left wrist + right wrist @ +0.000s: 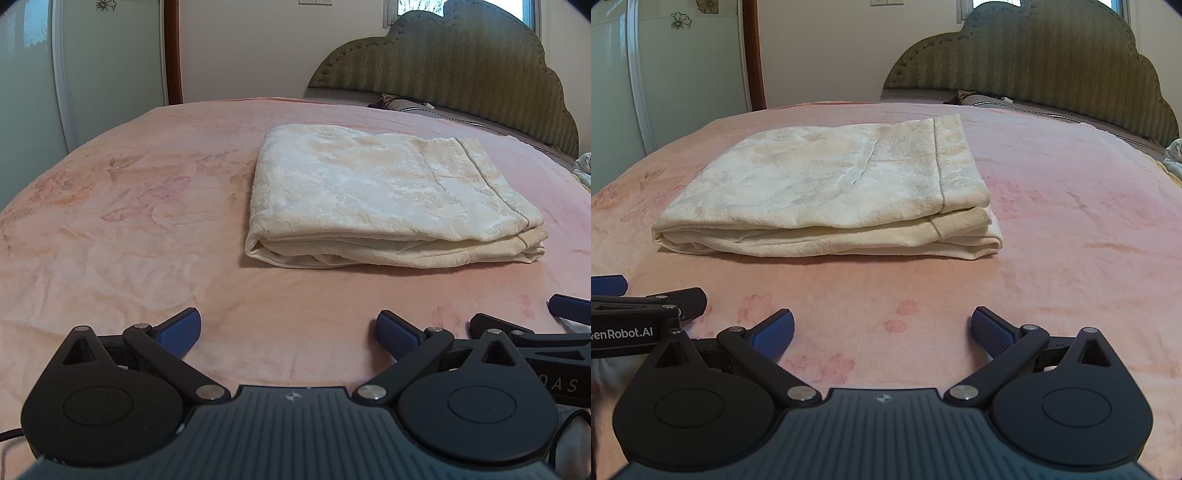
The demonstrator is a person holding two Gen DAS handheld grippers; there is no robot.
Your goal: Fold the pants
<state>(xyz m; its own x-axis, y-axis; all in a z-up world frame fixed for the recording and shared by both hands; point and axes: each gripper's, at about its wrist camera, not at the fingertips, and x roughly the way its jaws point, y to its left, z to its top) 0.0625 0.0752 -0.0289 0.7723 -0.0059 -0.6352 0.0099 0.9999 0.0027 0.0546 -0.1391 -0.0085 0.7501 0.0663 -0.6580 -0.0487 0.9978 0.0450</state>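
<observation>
Nearest the lens in each wrist view is the tool's own linkage, at the bottom of the frame. Jaws of the left gripper (288, 332) stand wide apart and hold nothing; jaws of the right gripper (882, 330) likewise stand wide apart and hold nothing. Both tools sit low over the pink blanket (110, 229), side by side, each showing at the lower edge of the other's view. Cream pants (388, 199) lie in the centre of the frame, well apart from both tools, as a flat rectangular stack of several layers, its rounded fold and layered edges facing the cameras and a hem band along its right side. Judged from this arrangement, the fold appears complete or nearly so; the step in hand is probably inspection or a final tidy. If correction is required, approach level with the blanket, close the blue pads on all layers of one near corner rather than the top layer only, and move both corners together so the stack does not shear. Avoid pinching the blanket beneath. A green padded headboard (1052, 62) occupies the upper right of the frame.
</observation>
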